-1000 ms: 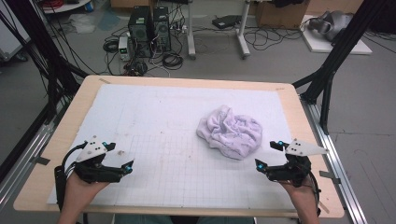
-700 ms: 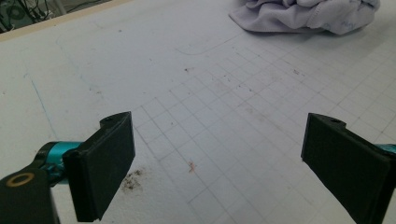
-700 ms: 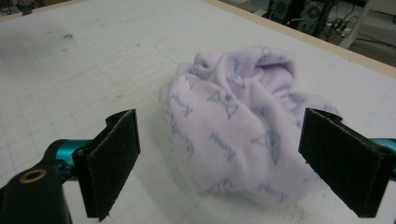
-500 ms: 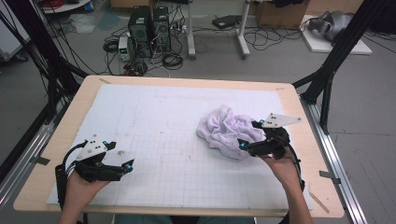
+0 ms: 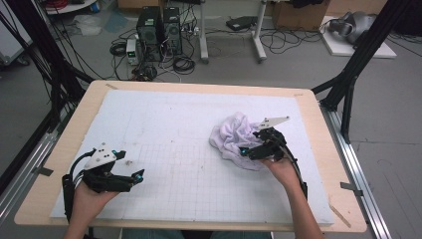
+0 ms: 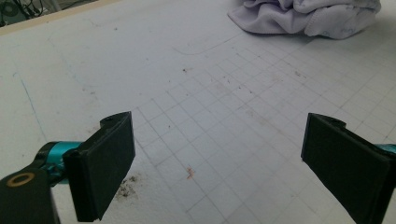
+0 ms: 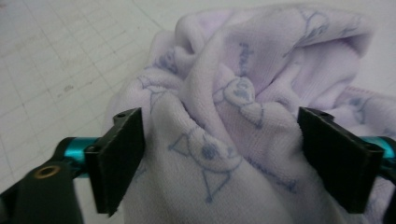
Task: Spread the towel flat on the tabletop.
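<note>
We see a crumpled lilac towel (image 5: 238,138) lying right of centre on the white gridded mat (image 5: 164,129) that covers the surface. The right gripper (image 5: 245,151) sits at the towel's near side; in the right gripper view its jaws stand wide with a fold of the printed cloth bulging between them, and they have just been closing a little. We cannot tell whether the pads press the fabric yet. The left gripper (image 5: 139,175) rests near the front left of the mat, well apart from the towel, its jaws wide open over bare grid
</note>
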`<state>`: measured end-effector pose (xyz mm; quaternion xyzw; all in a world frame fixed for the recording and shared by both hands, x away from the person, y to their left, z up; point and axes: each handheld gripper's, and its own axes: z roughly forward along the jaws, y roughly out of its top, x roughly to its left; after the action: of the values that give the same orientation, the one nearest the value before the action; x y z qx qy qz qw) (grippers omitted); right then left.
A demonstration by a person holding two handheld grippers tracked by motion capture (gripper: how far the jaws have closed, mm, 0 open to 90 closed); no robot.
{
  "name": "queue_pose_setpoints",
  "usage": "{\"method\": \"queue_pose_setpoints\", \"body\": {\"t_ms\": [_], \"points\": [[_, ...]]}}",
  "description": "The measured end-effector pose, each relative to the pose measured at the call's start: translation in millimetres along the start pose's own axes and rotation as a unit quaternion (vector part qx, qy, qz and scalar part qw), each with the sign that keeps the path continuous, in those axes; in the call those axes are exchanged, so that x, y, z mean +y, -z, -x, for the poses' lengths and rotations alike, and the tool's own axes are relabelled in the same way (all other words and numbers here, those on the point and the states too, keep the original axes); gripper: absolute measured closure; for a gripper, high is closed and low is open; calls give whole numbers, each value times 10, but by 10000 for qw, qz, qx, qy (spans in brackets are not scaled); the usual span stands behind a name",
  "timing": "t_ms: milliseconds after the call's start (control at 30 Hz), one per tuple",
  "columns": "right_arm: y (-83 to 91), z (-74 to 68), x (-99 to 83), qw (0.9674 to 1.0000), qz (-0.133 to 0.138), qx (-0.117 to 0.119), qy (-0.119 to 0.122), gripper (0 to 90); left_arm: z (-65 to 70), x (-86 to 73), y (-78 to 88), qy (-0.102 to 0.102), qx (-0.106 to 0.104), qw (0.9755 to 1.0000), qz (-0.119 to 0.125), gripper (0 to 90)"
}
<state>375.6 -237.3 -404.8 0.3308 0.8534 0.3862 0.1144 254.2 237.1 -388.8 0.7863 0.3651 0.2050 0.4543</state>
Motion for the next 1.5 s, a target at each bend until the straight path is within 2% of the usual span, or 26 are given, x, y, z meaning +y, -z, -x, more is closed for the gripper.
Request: {"method": "queue_pose_setpoints", "body": {"t_ms": [100,133,200,267,367,400,433,500,633,767,867,1067,1200,1233,1267,1300,1367,1467,1500], "points": [[-54,-14,-17,9999,-157,-16,70,218,6,1,-9,3,-18,10000,2,102],[-132,-35,-49,9996,-269,16,37,257,10,2,-15,-5,-20,10000,-1,103],[-156,-47,-56,9996,-273,-8,71,281,21,6,-30,-23,-38,10000,-1,103],[-167,-63,-48,9996,-274,-21,109,362,32,7,-46,-38,-42,10000,-17,103],[-164,-61,-44,9995,-282,77,128,484,44,14,-65,-57,-65,10000,-24,103],[-137,-47,-40,9995,-257,134,143,568,45,18,-66,-57,-64,10000,-24,104],[-137,-47,-40,9995,-257,134,143,568,47,20,-68,-49,-69,10000,-16,104],[-90,-52,-18,9995,-173,197,199,630,45,24,-70,-45,-74,10000,-24,105],[-6,-115,78,9993,-50,288,246,653,26,32,-70,-49,-61,10000,-40,105],[119,-271,260,9981,193,440,394,654,25,56,-67,-49,-56,10000,-25,105],[211,-470,390,9958,332,610,588,654,37,82,-53,-62,-46,10000,4,105],[299,-976,556,9867,615,1249,844,653,49,111,-40,-90,-55,9999,52,105],[185,-1309,523,9818,552,1542,958,627,45,117,-27,-77,-50,9999,92,106],[185,-1309,523,9818,552,1542,958,627,43,118,-28,-65,-54,9999,99,106],[49,-1435,448,9813,306,1578,1061,549,40,118,-31,-61,-55,9999,104,108],[49,-1435,448,9813,306,1578,1061,549,39,119,-39,-47,-79,9999,111,108],[-100,-1495,338,9808,2,1645,1049,366,41,125,-64,-63,-115,9999,94,113],[-72,-1462,313,9794,96,1763,984,315,67,150,-123,-95,-173,9998,79,118],[-24,-1444,310,9803,176,1720,957,297,78,165,-149,-89,-212,9997,79,124]]}}
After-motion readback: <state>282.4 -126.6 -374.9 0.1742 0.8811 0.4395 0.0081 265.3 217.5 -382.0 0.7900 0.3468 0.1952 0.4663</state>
